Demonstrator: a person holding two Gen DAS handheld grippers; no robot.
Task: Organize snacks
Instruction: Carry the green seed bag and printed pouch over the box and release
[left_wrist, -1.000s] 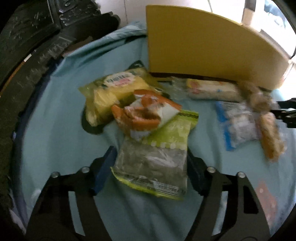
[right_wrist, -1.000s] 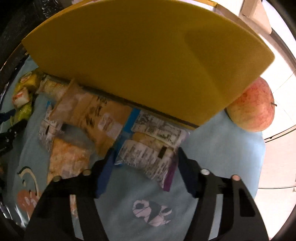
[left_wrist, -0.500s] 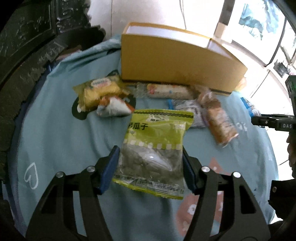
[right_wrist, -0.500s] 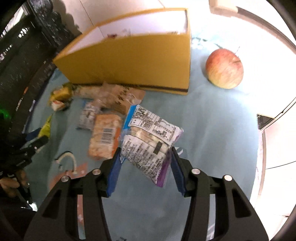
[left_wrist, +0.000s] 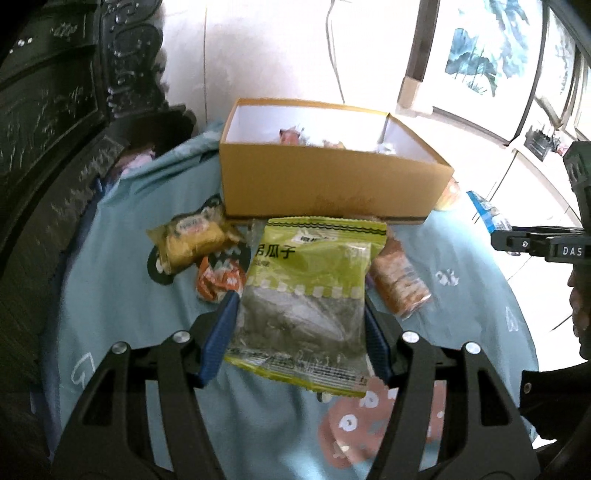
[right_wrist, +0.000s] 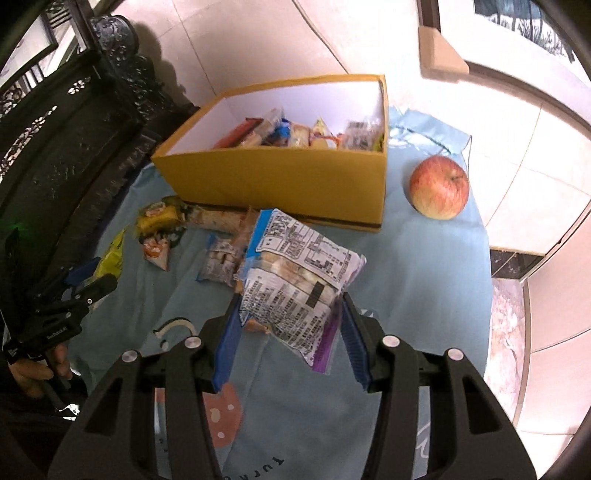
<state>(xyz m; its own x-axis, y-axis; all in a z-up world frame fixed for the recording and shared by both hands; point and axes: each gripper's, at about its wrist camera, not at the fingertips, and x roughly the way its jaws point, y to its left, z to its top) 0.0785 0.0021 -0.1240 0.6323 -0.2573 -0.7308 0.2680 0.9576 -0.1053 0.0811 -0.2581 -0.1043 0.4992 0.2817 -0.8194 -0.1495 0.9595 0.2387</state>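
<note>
Left gripper (left_wrist: 300, 328) clamped on a green melon-seed packet (left_wrist: 306, 291), blue pads pressing both side edges, packet hanging up off the blue tablecloth (left_wrist: 110, 295). Straight ahead of it, past the packet's top edge, the yellow cardboard box (left_wrist: 328, 184), open on top with a few wrappers poking up inside. Ahead-left on the cloth, a yellow snack pack (left_wrist: 190, 242) and, nearer the fingers, a small orange-and-white packet (left_wrist: 218, 282). Just right of the held packet, a clear pack of brown biscuits (left_wrist: 400, 284).

Right gripper (right_wrist: 291, 330) pinched on a clear bag of white snacks with printed label (right_wrist: 299, 280), also lifted clear of the cloth. Same box (right_wrist: 280, 181) dead ahead, already stuffed with assorted snacks (right_wrist: 295, 134) along the far side. Red-yellow apple (right_wrist: 439, 187) ahead-right, just beside the box's right corner. Ahead-left on the cloth, a long wrapped roll (right_wrist: 218, 218) right against the box's base, and a small blue-edged pack (right_wrist: 221, 262) partly behind the held bag
</note>
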